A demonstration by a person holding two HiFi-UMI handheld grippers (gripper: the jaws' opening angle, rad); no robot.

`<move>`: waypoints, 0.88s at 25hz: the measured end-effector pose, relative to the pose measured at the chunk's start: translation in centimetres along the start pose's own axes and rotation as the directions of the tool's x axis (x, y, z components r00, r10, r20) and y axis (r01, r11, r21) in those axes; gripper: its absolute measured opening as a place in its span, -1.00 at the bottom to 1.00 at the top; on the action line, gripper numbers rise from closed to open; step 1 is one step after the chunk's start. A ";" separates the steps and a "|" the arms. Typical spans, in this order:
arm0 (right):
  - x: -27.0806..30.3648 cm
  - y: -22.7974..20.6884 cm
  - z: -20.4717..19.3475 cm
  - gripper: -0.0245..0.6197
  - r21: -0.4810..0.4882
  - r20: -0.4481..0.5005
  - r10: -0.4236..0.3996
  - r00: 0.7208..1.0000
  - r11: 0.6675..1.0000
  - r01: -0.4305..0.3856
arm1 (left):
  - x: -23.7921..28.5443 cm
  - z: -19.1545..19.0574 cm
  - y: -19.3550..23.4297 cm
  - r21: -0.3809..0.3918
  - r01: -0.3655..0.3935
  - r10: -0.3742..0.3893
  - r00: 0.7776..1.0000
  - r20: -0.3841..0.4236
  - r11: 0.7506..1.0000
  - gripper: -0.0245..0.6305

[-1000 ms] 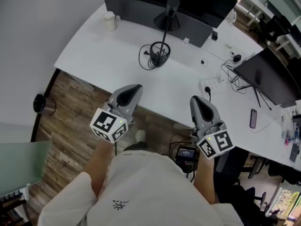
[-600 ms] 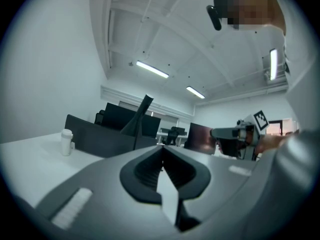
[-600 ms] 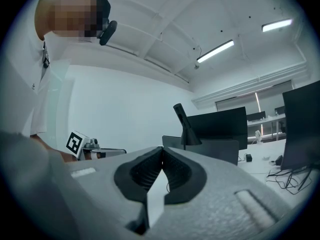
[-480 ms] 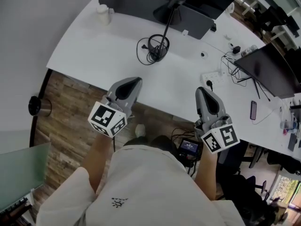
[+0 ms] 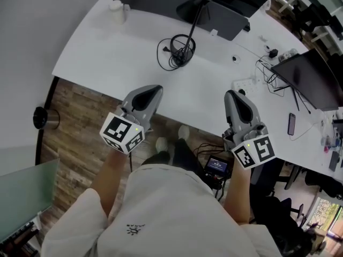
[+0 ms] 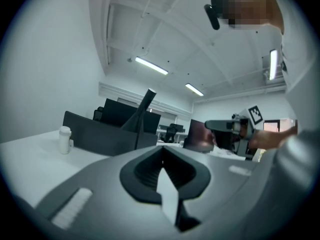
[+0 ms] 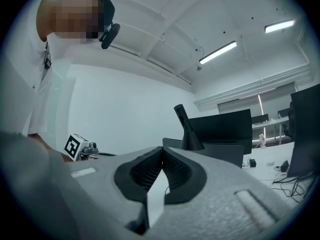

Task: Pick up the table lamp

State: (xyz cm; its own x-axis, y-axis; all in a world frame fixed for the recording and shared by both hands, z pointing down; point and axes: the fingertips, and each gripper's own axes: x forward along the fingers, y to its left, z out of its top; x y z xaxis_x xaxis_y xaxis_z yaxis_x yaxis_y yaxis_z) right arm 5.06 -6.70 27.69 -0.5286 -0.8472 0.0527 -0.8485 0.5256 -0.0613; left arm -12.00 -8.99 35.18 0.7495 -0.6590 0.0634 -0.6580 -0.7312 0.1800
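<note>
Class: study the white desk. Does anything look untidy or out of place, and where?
The black cord of the table lamp lies loosely tangled at its base; more cables sprawl near the power strip.

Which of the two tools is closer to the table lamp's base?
The left tool: the table lamp stands nearly straight ahead of it, while the right tool is further off sideways.

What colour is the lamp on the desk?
Black. The table lamp shows best in the head view.

Black table lamp point(image 5: 194, 23), white desk point(image 5: 107, 47), brown wood-plank floor point(image 5: 75, 138)
</note>
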 end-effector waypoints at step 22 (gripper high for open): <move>8.5 -4.9 -4.6 -0.92 -0.015 0.004 0.185 0.983 0.983 -0.185 | 9.4 -2.8 3.7 0.011 -0.089 0.090 0.995 -0.041 0.996 -0.94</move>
State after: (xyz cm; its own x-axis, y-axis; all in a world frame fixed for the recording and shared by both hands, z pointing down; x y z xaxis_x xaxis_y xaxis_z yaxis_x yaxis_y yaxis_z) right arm 4.59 -16.16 33.07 -0.6767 -0.7354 0.0361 -0.7361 0.6746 -0.0553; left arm -7.19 -17.34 39.16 0.6899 -0.7140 0.1191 -0.7230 -0.6714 0.1630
